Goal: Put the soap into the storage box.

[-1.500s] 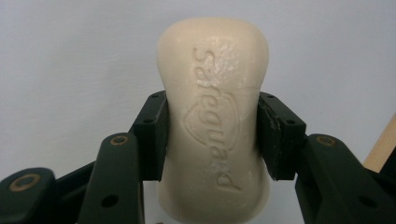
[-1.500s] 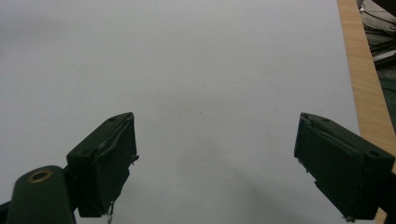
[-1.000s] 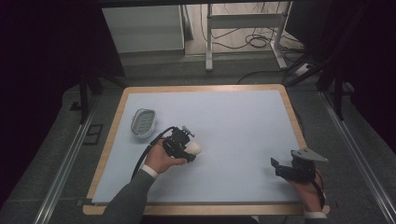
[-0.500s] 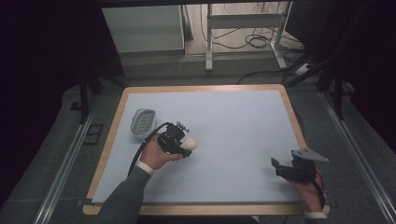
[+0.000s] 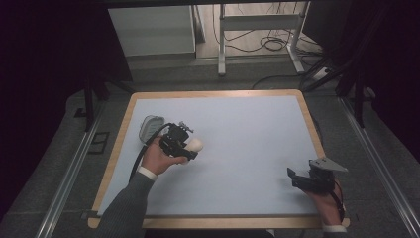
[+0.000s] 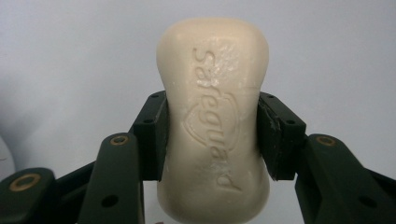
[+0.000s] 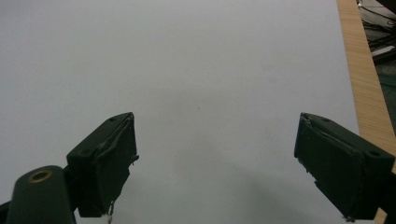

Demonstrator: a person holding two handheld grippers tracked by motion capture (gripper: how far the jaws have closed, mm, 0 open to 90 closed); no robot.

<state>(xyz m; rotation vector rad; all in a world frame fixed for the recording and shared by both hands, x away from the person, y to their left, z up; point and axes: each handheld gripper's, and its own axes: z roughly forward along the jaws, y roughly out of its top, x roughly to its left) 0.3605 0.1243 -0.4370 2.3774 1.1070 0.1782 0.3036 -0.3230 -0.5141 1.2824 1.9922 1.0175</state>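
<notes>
A cream bar of soap (image 6: 215, 116) with an embossed brand name stands between the two black jaws of my left gripper (image 6: 212, 135), whose pads press on its narrow waist. In the high view that left gripper (image 5: 188, 147) hovers over the left part of the table with the soap (image 5: 195, 144) in it, close to a grey soap dish (image 5: 150, 126). My right gripper (image 5: 295, 178) rests low near the front right corner. In the right gripper view its jaws (image 7: 215, 163) stand wide apart over bare table surface.
The pale blue table top (image 5: 247, 129) has a wooden rim (image 5: 309, 116). Metal rails run along both sides on the floor. A white cabinet (image 5: 151, 29) and a metal frame with cables (image 5: 257, 34) stand behind the table.
My left hand has carried the soap up and away from the front edge, toward the soap dish. The right hand has stayed where it was.
</notes>
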